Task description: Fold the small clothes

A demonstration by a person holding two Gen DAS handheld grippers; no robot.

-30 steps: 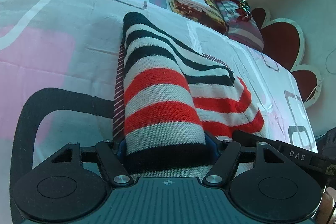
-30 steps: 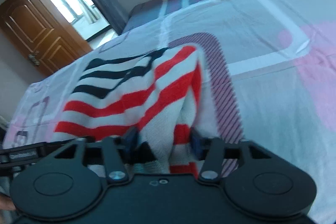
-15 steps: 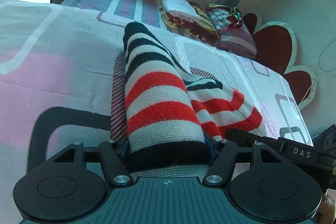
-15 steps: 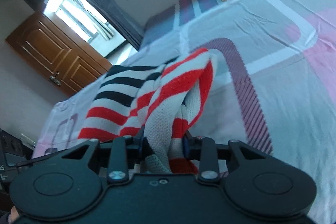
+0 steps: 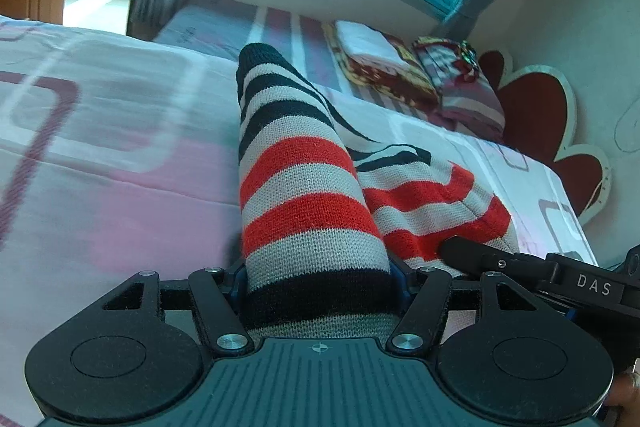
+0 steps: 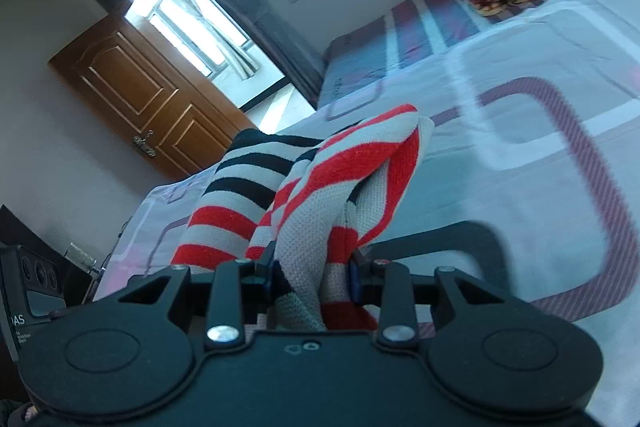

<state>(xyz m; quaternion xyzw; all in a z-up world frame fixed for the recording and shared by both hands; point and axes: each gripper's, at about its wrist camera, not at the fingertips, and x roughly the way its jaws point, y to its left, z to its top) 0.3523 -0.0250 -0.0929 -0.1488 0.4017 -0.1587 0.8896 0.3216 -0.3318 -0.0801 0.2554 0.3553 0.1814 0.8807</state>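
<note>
A knit garment with red, black and grey stripes (image 5: 304, 195) is lifted off the bed between both grippers. My left gripper (image 5: 318, 287) is shut on one thick edge of it, the cloth filling the gap between the jaws. In the right wrist view the same striped garment (image 6: 320, 195) bunches up, and my right gripper (image 6: 314, 277) is shut on a gathered fold of it. The right gripper's black body (image 5: 520, 263) shows at the right of the left wrist view, close beside the left one. The far end of the garment still droops toward the bedsheet (image 5: 120, 167).
A pink and white patterned sheet (image 6: 520, 167) covers the bed. Folded blankets and pillows (image 5: 400, 67) are stacked at the headboard end, by a red flower-shaped headboard (image 5: 536, 107). A wooden door (image 6: 152, 107) and windows stand beyond the bed.
Both grippers have risen and pulled back, lifting the striped garment off the sheet. The right gripper's jaws closed tighter on the bunched cloth, and the views tilted up toward the window.
</note>
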